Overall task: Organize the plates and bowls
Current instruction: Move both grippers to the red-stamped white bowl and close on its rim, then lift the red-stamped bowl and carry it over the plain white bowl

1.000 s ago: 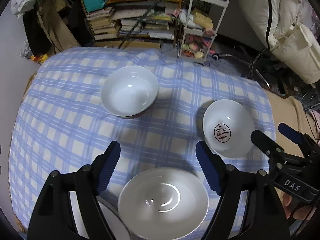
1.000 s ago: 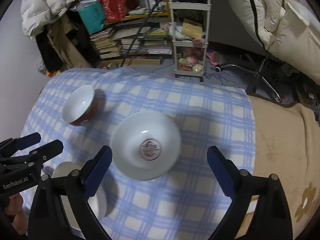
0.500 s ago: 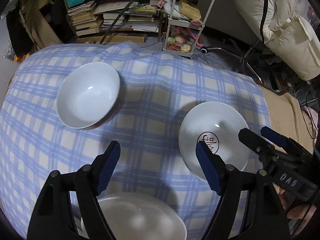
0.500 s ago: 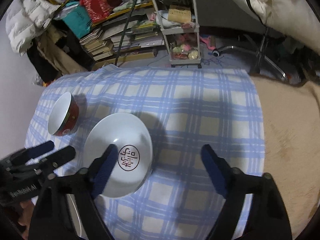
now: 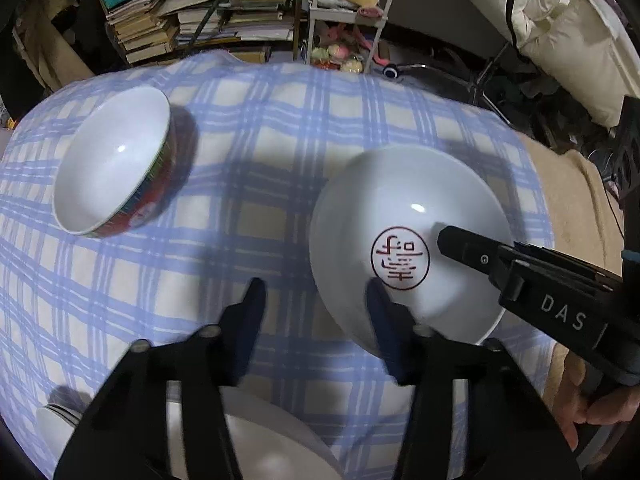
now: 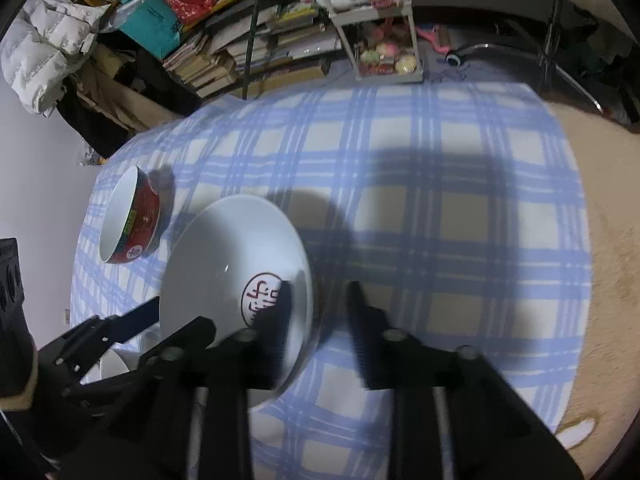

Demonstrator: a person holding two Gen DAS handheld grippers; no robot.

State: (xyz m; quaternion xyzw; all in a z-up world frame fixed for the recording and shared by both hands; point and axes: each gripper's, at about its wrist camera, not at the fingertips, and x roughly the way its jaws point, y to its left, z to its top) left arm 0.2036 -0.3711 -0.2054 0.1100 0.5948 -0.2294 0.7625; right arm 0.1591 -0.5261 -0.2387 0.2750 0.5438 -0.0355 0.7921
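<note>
1. Both went in! The left hand-held gripper (image 5: 316,316) was closing across the near rim of the white bowl with the red seal (image 5: 408,236), one finger inside, pads not yet pressing.
2. The right hand-held gripper (image 6: 320,312) was closing astride the opposite rim, likewise not yet pinching, probably to share the lift.
3. That bowl sat on the checked table (image 5: 260,128); the red-sided bowl (image 5: 116,172) stood well apart, leaving open cloth between.

Closing right tool (image 6: 320,300) astride white bowl's (image 6: 224,248) rim
</note>
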